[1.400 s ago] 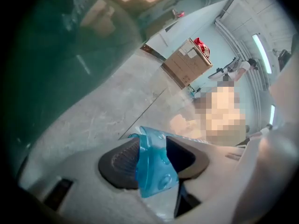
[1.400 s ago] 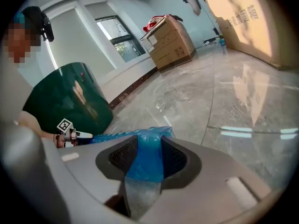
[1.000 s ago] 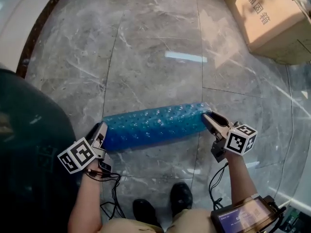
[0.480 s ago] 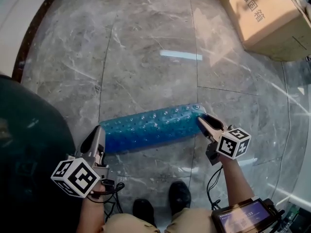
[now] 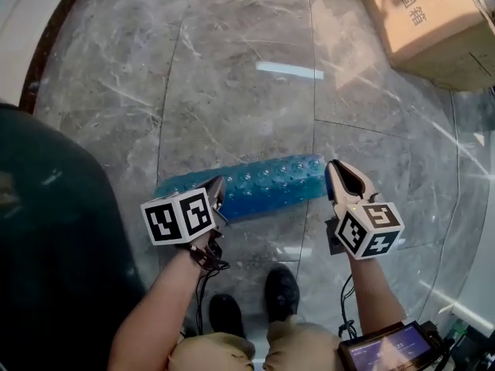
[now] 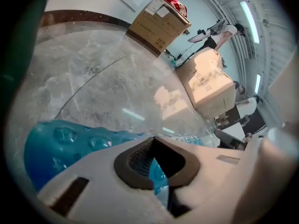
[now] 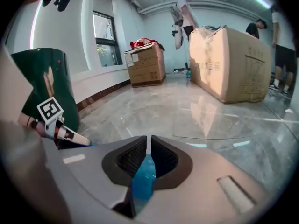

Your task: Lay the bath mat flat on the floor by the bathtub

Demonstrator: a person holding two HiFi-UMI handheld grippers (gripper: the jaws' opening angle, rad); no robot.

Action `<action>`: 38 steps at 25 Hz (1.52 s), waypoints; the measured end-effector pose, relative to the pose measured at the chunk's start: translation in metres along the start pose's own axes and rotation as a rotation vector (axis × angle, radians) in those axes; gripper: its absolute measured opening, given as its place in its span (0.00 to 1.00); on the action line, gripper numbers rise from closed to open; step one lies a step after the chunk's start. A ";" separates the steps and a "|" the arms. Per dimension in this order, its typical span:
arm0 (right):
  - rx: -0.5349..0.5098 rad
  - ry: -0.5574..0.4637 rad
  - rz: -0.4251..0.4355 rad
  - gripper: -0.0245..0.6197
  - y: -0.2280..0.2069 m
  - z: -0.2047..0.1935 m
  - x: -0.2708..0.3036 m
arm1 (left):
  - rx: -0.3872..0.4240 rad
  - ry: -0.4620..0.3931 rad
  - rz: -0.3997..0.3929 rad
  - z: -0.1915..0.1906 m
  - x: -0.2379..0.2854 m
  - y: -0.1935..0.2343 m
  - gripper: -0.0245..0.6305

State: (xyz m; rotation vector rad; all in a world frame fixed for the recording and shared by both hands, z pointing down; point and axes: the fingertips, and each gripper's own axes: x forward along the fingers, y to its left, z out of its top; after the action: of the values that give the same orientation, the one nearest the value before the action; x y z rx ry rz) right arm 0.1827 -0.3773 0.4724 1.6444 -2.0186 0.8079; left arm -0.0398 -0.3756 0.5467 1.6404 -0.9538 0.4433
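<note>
Moved inward along bath mat (image 5: 263, 185): left gripper (image 5: 218, 195), pinching blue edge. Right gripper (image 5: 335, 170): raised, just closing onto end nearest cardboard box (image 5: 433, 22). Mat: rolled, floored, well apart from box. Likely soft, light; hold by corners.

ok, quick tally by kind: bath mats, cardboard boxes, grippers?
Bath mat: 1
Cardboard boxes: 2
Grippers: 2, left gripper and right gripper, whose jaws have just been closing on the mat
Total: 5
</note>
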 end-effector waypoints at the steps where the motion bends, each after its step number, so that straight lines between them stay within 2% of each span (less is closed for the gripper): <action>1: -0.005 0.029 0.038 0.10 0.024 0.001 0.008 | -0.021 -0.001 -0.006 -0.010 -0.005 0.000 0.05; 2: -0.014 0.064 0.066 0.09 0.045 -0.001 0.017 | -0.045 0.004 -0.013 -0.021 -0.009 -0.001 0.05; 4: -0.058 0.149 0.052 0.07 0.071 -0.016 0.033 | -0.084 0.037 -0.027 -0.043 -0.017 -0.004 0.05; 6: -0.083 0.260 0.001 0.05 0.080 -0.044 0.043 | -0.081 0.067 -0.045 -0.063 -0.028 -0.010 0.05; 8: -0.076 0.338 -0.021 0.05 0.089 -0.073 0.040 | -0.057 0.048 -0.065 -0.071 -0.044 -0.016 0.05; 12: -0.127 0.344 -0.035 0.04 0.100 -0.095 0.014 | -0.042 -0.094 -0.094 -0.046 -0.068 -0.029 0.05; 15: -0.098 0.366 -0.047 0.04 0.103 -0.122 -0.007 | 0.006 -0.102 -0.100 -0.042 -0.062 -0.033 0.05; 19: -0.093 0.270 -0.072 0.04 0.107 -0.145 -0.033 | 0.008 0.000 -0.089 -0.078 -0.049 -0.013 0.05; 23: -0.126 0.244 -0.017 0.05 0.112 -0.174 -0.058 | 0.004 -0.017 -0.090 -0.132 -0.054 -0.001 0.05; 27: -0.217 0.046 0.044 0.05 0.121 -0.135 -0.089 | -0.004 -0.029 -0.108 -0.180 -0.069 -0.003 0.05; 28: -0.239 0.046 0.054 0.05 0.122 -0.131 -0.087 | -0.011 -0.023 -0.104 -0.191 -0.073 -0.005 0.04; 31: -0.251 0.196 0.072 0.05 0.121 -0.160 -0.072 | 0.003 0.044 -0.093 -0.223 -0.087 -0.017 0.05; 32: -0.242 0.212 0.076 0.05 0.119 -0.169 -0.072 | 0.008 0.047 -0.102 -0.228 -0.093 -0.021 0.05; 35: -0.220 0.172 0.098 0.05 0.116 -0.175 -0.076 | 0.023 -0.022 -0.138 -0.222 -0.108 -0.028 0.05; 38: -0.221 0.138 0.112 0.05 0.109 -0.173 -0.074 | 0.060 -0.033 -0.102 -0.213 -0.107 -0.029 0.05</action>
State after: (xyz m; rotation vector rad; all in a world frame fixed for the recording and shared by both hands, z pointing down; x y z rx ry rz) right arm 0.0847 -0.1937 0.5349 1.3289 -2.0351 0.6878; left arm -0.0405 -0.1375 0.5153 1.7472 -0.8835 0.3799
